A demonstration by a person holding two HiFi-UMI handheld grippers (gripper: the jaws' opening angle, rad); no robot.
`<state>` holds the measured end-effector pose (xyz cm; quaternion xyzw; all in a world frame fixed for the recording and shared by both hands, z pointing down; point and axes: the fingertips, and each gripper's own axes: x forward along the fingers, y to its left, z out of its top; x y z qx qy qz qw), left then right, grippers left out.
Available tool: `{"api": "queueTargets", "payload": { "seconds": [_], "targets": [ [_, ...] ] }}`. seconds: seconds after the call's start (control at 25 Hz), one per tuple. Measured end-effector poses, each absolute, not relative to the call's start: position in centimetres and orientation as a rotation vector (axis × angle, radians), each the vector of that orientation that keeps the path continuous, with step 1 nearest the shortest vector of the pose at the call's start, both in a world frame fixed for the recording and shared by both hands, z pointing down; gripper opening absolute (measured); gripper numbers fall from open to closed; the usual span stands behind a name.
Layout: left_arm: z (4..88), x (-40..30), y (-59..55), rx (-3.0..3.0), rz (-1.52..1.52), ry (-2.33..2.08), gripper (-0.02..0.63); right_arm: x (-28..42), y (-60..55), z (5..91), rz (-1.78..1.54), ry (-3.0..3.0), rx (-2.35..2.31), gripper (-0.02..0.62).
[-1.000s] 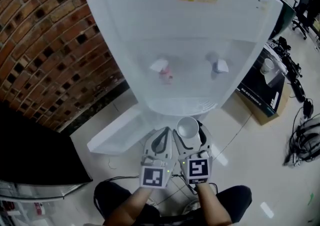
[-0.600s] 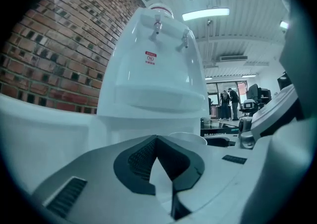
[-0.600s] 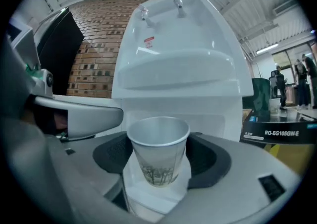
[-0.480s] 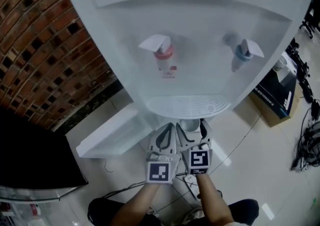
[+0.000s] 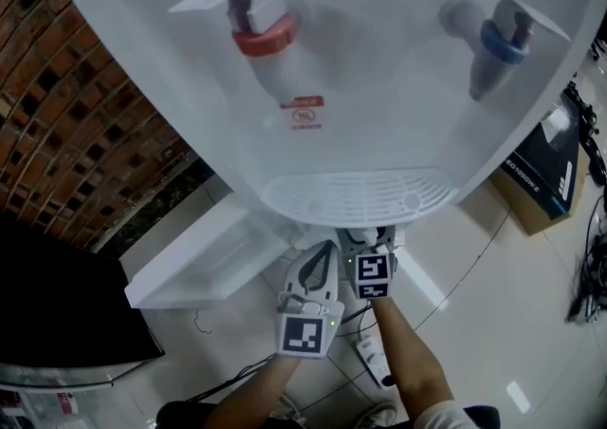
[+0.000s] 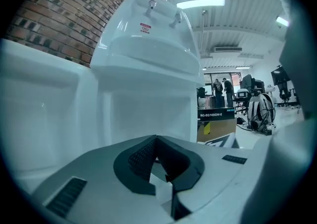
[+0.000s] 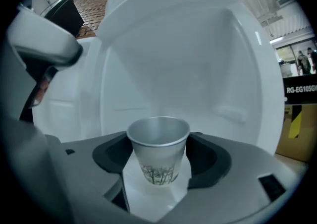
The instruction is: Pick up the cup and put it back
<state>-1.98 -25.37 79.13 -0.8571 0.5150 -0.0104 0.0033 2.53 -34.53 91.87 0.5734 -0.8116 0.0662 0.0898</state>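
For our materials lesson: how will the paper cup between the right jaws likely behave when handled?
The cup looks thin-walled paper, so probably light and easily crushed. It looks empty and tapers to a narrow base, so it may tip when nudged.

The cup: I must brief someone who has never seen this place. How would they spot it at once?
Find the big white water dispenser with a red tap and a blue tap. Below its grated drip tray, the right gripper grips a small paper cup. Unlike the plain white plastic around it, it bears a dark tree print near its base.
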Motion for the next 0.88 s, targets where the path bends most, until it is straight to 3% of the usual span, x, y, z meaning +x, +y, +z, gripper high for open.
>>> {"api": "queueTargets", "payload": {
  "seconds": [0.28, 0.4, 0.76, 0.8, 0.88],
  "targets": [
    [81.0, -2.8, -24.8, -2.694, -0.129, 1.586, 0.000, 2.7, -37.7, 96.4, 0.242, -2.351, 1.721, 0.355],
    [81.3, -3.1, -24.9, -2.680, -0.148, 1.591, 0.000, 2.3, -37.9, 96.6, 0.253, -2.362, 1.691, 0.422],
    [80.3, -3.4, -25.2, -2.692, -0.127, 1.609, 0.000, 4.2, -33.1, 92.2, 0.293, -2.343, 1.813, 0.420],
    [80.0, -3.4, -25.3, -2.691, -0.127, 1.610, 0.000, 4.1, -32.1, 90.9, 0.289, -2.343, 1.820, 0.393],
    [79.2, -3.3, -25.4, -2.692, -0.113, 1.610, 0.000, 3.7, -29.8, 87.8, 0.265, -2.352, 1.836, 0.270]
  ]
}}
